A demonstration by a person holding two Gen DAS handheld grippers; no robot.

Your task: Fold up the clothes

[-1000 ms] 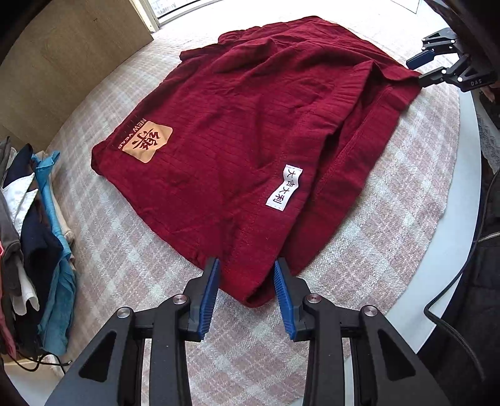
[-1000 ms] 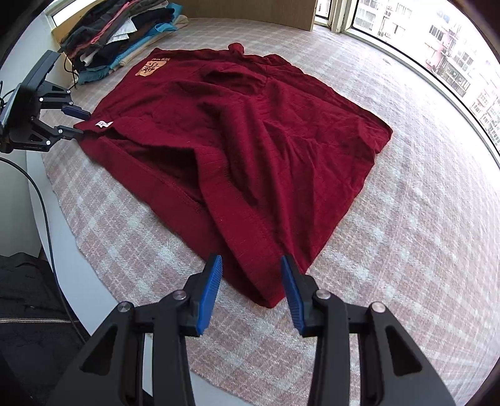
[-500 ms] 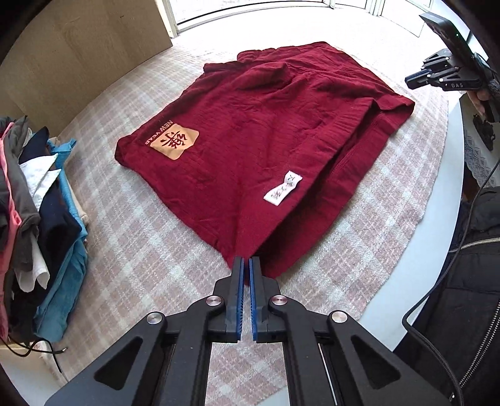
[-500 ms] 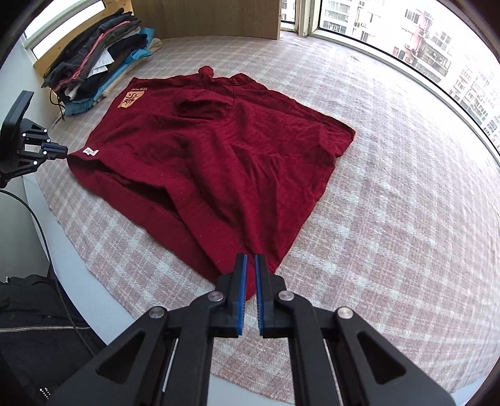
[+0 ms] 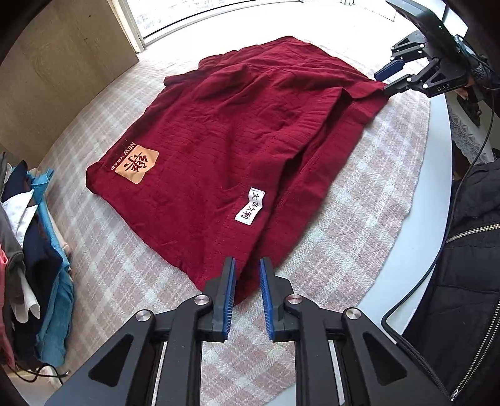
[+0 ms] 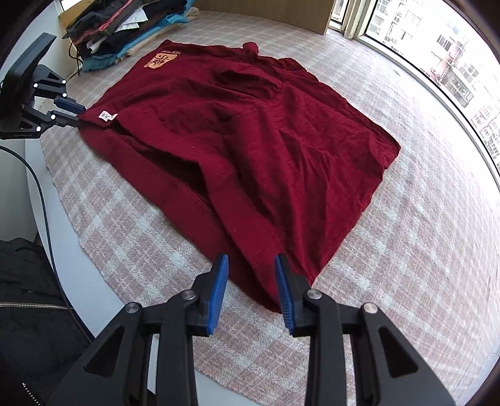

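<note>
A dark red garment (image 5: 234, 140) lies spread on a plaid cloth (image 5: 343, 234), with an orange patch (image 5: 136, 164) and a white label (image 5: 250, 206) on top. My left gripper (image 5: 247, 265) stands over the near corner. Its jaws are opening and the corner lies loose between the blue pads. From the right wrist, the garment (image 6: 250, 140) runs away to the far left, where the left gripper (image 6: 67, 112) shows. My right gripper (image 6: 251, 262) is opening too, with the other hem corner between its pads. From the left wrist, the right gripper (image 5: 387, 78) sits at the far corner.
A pile of folded clothes (image 5: 31, 250) is stacked at the left, also seen as a clothes pile (image 6: 125, 28) at the far edge. The pale round table rim (image 5: 437, 203) curves nearby. A person's black jacket (image 5: 468, 281) and a cable (image 6: 40, 187) hang beside it. Windows (image 6: 437, 47) line the right.
Both grippers were open over the hem corners, closed on them half a second ago while standing higher, and now stand lower with the pads apart again. The garment lies flat.
</note>
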